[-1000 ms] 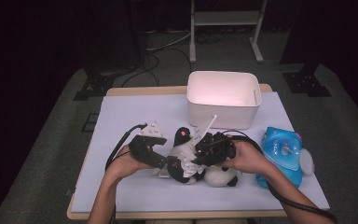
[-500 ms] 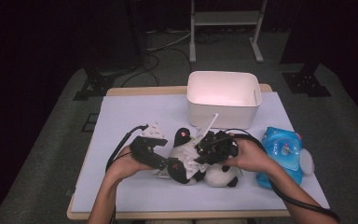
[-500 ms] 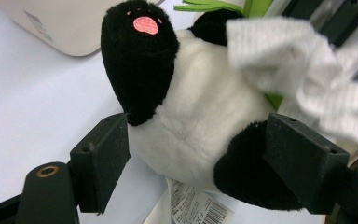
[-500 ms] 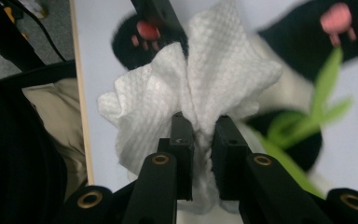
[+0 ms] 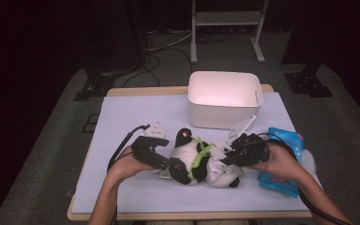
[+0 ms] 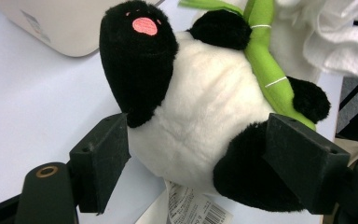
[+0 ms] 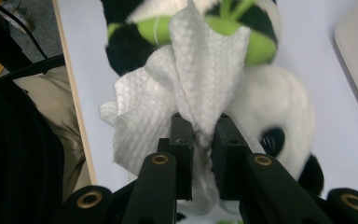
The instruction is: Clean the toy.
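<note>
A black-and-white panda plush with a green bamboo stalk lies on its back on the pale tablecloth, near the front. My left gripper holds its lower body. In the left gripper view the two pads press the panda from both sides, and a paper tag hangs below. My right gripper comes in from the right, shut on a crumpled white wipe. In the right gripper view the jaws pinch the wipe, which lies against the panda.
A white plastic bin stands behind the panda at the middle back, with a bin corner near the plush. A blue wipes pack lies under the right hand at the right. The table's front edge is close to both forearms.
My right gripper has slid to the right along the panda with the wipe still pinched. The left gripper and the panda have stayed put.
</note>
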The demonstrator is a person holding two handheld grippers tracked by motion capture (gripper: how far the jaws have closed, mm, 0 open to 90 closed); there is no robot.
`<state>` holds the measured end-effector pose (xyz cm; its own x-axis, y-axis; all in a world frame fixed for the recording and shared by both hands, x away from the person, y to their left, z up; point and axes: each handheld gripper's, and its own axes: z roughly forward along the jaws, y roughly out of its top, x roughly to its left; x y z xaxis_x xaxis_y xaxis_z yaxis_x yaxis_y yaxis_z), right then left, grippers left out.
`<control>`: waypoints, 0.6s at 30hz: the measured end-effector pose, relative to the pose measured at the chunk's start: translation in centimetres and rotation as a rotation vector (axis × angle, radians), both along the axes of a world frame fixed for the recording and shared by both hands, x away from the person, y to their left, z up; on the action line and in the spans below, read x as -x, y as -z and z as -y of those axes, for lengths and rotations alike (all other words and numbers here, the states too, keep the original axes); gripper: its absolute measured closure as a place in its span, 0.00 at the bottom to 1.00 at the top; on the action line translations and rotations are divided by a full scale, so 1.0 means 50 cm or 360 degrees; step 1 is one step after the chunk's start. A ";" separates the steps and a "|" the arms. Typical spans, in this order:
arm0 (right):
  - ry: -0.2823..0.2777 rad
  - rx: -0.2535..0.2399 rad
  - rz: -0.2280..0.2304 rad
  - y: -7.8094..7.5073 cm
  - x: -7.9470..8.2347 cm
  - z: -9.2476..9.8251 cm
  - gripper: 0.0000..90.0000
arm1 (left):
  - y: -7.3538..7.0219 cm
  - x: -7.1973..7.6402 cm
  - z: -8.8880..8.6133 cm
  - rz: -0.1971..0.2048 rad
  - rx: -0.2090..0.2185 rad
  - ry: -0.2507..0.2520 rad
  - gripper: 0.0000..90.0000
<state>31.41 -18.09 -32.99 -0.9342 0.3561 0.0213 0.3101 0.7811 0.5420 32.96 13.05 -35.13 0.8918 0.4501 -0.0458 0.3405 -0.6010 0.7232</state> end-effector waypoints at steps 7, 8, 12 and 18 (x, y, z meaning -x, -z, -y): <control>0.0129 -0.0039 -0.0039 0.032 -0.001 0.073 0.88 | -0.013 -0.006 0.011 -0.0001 -0.0044 0.0003 0.24; 0.0129 -0.0039 -0.0039 0.032 -0.001 0.073 0.88 | -0.015 -0.008 0.013 -0.0001 -0.0054 0.0005 0.24; 0.0202 -0.0059 -0.0083 0.065 -0.001 0.111 0.88 | -0.020 -0.012 0.024 -0.0004 -0.0061 0.0019 0.23; 0.0218 -0.0024 -0.0122 0.097 0.001 0.126 0.88 | -0.020 -0.019 0.041 -0.0023 -0.0077 0.0036 0.23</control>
<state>31.36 -24.41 -37.82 -0.8724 0.4791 0.0971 0.4541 0.7205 0.5240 33.93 10.98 -34.13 0.9013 0.4317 -0.0373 0.3364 -0.6428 0.6883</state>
